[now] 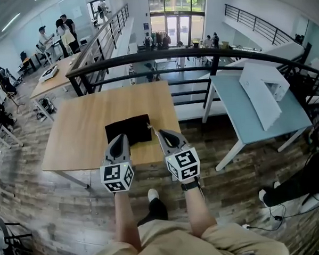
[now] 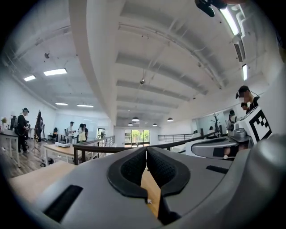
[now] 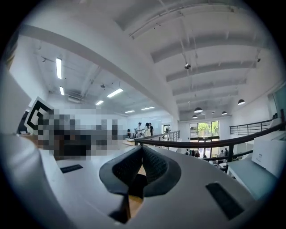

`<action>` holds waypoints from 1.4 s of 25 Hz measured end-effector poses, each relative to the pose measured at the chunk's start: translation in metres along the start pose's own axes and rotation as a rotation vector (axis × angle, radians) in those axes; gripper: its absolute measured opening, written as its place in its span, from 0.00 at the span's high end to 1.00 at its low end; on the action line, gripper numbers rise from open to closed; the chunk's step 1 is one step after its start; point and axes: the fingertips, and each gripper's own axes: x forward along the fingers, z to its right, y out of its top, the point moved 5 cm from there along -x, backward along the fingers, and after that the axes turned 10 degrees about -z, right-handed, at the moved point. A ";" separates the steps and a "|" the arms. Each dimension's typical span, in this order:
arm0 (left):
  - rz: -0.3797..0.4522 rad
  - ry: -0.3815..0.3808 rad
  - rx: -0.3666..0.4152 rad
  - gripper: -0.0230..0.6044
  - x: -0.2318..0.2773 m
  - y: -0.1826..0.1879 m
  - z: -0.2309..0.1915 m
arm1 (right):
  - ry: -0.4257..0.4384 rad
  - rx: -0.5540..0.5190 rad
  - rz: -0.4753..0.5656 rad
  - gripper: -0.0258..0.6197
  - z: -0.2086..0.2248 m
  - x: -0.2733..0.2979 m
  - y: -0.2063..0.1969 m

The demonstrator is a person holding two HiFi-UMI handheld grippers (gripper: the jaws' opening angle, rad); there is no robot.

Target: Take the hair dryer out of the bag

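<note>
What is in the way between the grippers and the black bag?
Nothing visible. The left gripper and right gripper, both shut, are close by the bag on the table. No hair dryer shows.

A light wooden table (image 1: 79, 131) is standing on a grey-brown plank floor (image 1: 48, 214), and a black railing (image 1: 209, 79) is curving behind it. To the right, a pale blue table (image 1: 240, 110) is carrying what may be a white box (image 1: 260, 89). Daylight is coming through tall glazed doors (image 1: 175, 26). Strip lights (image 2: 55, 71) are glowing under a white beamed ceiling (image 2: 147, 58). People (image 1: 58, 33) are gathering by a distant desk.
</note>
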 end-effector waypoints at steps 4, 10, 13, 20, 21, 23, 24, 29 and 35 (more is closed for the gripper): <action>0.022 -0.015 0.000 0.94 0.054 0.020 -0.029 | -0.040 -0.008 0.003 0.94 0.027 0.049 0.025; 0.016 -0.008 -0.014 0.94 0.124 0.038 -0.097 | -0.026 0.000 -0.011 0.94 0.039 0.140 0.052; -0.015 -0.019 -0.001 0.94 0.156 0.030 -0.128 | -0.010 0.001 -0.035 0.94 0.041 0.187 0.052; -0.123 -0.031 0.021 0.94 0.223 -0.014 -0.203 | 0.026 0.032 -0.088 0.94 0.040 0.288 0.028; -0.140 -0.032 0.010 0.94 0.231 -0.023 -0.213 | 0.029 0.034 -0.109 0.94 0.041 0.299 0.019; -0.184 -0.035 -0.015 0.94 0.245 -0.040 -0.229 | 0.026 0.030 -0.160 0.94 0.046 0.318 0.003; -0.211 -0.042 -0.019 0.94 0.252 -0.049 -0.234 | 0.020 0.032 -0.183 0.94 0.051 0.325 -0.004; -0.401 -0.162 -0.001 0.79 0.285 -0.100 -0.230 | 0.006 0.068 -0.250 0.94 0.072 0.356 -0.027; -0.678 -0.235 -0.005 0.63 0.312 -0.181 -0.225 | 0.014 0.113 -0.327 0.94 0.079 0.384 -0.067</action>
